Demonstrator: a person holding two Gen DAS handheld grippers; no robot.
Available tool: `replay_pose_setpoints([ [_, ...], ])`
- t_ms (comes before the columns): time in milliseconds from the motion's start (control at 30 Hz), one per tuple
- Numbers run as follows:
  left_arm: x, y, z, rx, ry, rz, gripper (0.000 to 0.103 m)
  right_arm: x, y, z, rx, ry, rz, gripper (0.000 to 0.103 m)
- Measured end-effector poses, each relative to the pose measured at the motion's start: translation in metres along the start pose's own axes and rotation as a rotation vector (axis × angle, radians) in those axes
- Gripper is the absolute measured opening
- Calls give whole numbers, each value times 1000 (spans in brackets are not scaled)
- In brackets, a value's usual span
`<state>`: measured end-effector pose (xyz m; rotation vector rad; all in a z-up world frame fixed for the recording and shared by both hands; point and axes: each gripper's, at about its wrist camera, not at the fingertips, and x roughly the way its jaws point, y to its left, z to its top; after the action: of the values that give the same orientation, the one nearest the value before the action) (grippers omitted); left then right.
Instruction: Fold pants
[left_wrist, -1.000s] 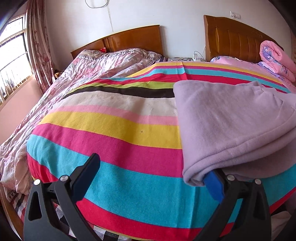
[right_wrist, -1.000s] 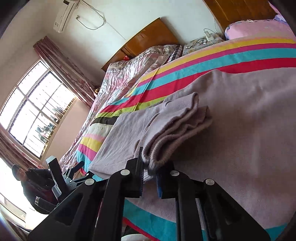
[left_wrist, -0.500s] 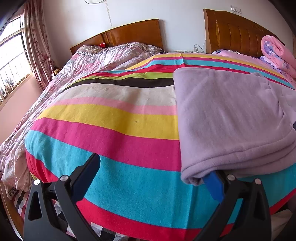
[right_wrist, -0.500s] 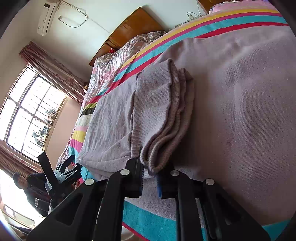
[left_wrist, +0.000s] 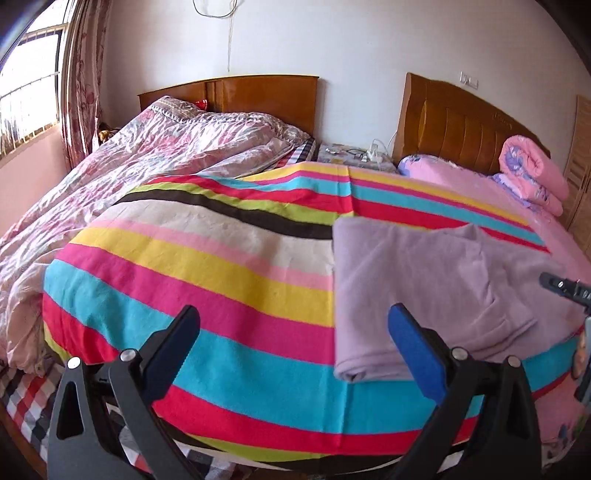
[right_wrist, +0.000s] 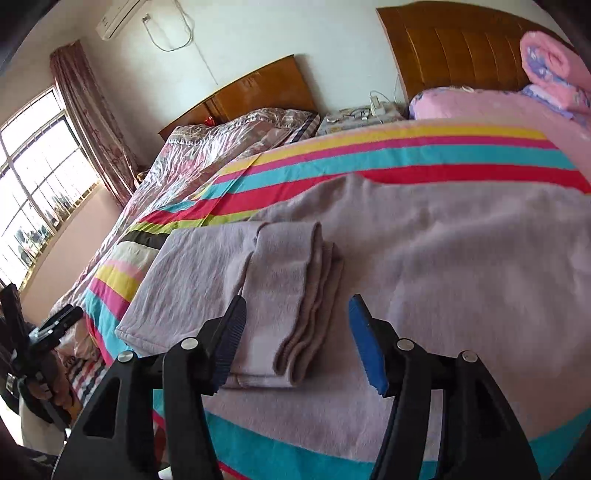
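The lilac pants (left_wrist: 436, 295) lie folded on the striped blanket (left_wrist: 207, 266) near the bed's front edge. In the right wrist view the pants (right_wrist: 461, 280) spread wide, with the leg ends (right_wrist: 295, 295) folded back on top as a stacked strip. My left gripper (left_wrist: 293, 343) is open and empty, pulled back off the bed edge, its right finger in front of the pants' left fold. My right gripper (right_wrist: 295, 336) is open and empty, its jaws standing either side of the folded leg ends without gripping them. The left gripper also shows in the right wrist view (right_wrist: 55, 325).
A second bed with a crumpled floral quilt (left_wrist: 140, 162) lies to the left. A rolled pink quilt (left_wrist: 532, 173) and wooden headboards (left_wrist: 461, 125) stand at the back. A bedside stand with cables (left_wrist: 354, 153) sits between the beds. A window (right_wrist: 33, 177) is at left.
My right gripper has opened and let go of the leg ends, which now lie on the pants. My left gripper has pulled back and up from the pants' corner.
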<state>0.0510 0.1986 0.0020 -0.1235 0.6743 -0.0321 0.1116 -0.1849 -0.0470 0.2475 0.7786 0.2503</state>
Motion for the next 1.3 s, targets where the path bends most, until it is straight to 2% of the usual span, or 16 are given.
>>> replay_pose_setpoints([
  [100, 29, -30, 23, -96, 49, -215, 102, 27, 38, 26, -215, 41, -1, 72],
  [133, 45, -43, 21, -92, 82, -248, 102, 42, 52, 29, -289, 82, -3, 73],
  [200, 75, -60, 6, -63, 143, -221, 102, 66, 70, 23, -392, 132, -9, 73],
  [267, 101, -72, -18, -33, 214, -218, 102, 82, 69, 11, -430, 186, -26, 73],
  [300, 110, -76, -30, 1, 224, -176, 101, 90, 61, 5, -424, 221, -34, 73],
  [333, 110, -83, -37, 61, 189, -143, 102, 98, 52, -4, -406, 255, -43, 75],
  [367, 110, -90, -41, 114, 183, -115, 102, 93, 47, -8, -412, 214, -12, 75],
  [433, 111, -96, -44, 167, 199, -83, 102, 89, 44, -8, -416, 224, 3, 76],
  [533, 101, -91, -32, 125, 224, -113, 102, 78, 44, 5, -403, 215, -9, 77],
  [633, 82, -95, -2, 117, 164, -180, 102, 65, 48, 26, -428, 170, 18, 77],
  [767, 101, -108, 48, 73, 147, -235, 102, 80, 61, 48, -523, 169, 39, 79],
  [867, 140, -106, 66, 6, 208, -201, 102, 104, 62, 48, -557, 226, 47, 79],
  [1000, 190, -97, 53, -43, 326, -154, 102, 129, 43, 38, -510, 285, 40, 83],
  [1167, 201, -108, 38, 63, 312, -79, 102, 127, 31, 44, -450, 271, 75, 88],
  [1233, 195, -109, 49, 36, 327, -104, 102, 117, 24, 53, -421, 231, 85, 88],
  [1300, 184, -111, 68, 15, 285, -154, 102, 105, 11, 65, -395, 185, 78, 88],
])
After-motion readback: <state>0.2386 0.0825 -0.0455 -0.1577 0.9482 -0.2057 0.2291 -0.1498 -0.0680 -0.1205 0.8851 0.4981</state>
